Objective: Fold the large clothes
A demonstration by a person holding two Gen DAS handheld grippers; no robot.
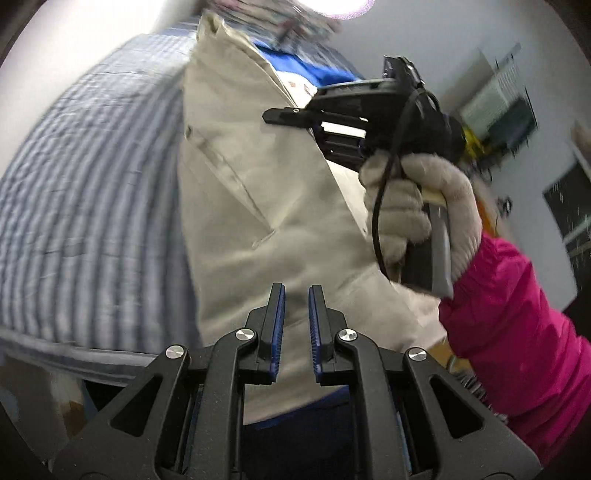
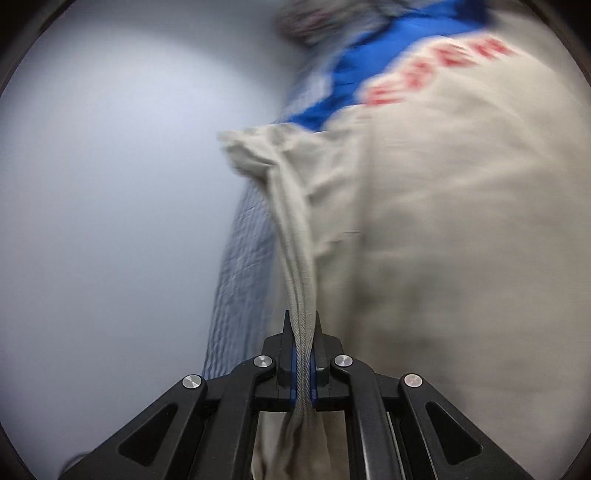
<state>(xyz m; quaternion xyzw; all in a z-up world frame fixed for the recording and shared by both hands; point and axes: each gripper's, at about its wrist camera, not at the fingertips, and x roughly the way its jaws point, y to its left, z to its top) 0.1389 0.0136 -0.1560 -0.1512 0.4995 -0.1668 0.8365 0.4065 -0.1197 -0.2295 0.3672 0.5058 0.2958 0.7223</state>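
Note:
A large beige garment (image 1: 258, 221) with a blue panel and red lettering lies over a striped blue-and-white sheet (image 1: 92, 203). In the right wrist view my right gripper (image 2: 302, 321) is shut on a bunched beige hem of the garment (image 2: 443, 221), which stretches away from the jaws. The left wrist view shows that right gripper (image 1: 269, 116) above the cloth, held by a gloved hand (image 1: 406, 206) in a pink sleeve. My left gripper (image 1: 296, 291) hovers over the beige cloth, all but shut, a narrow slit between its pads with nothing in it.
The striped sheet (image 2: 236, 277) ends at a white wall (image 2: 110, 221) on the left. A patterned cloth (image 1: 266, 18) lies past the garment's far end. Blurred room fittings (image 1: 495, 99) and a dark pane (image 1: 569, 199) show at the right.

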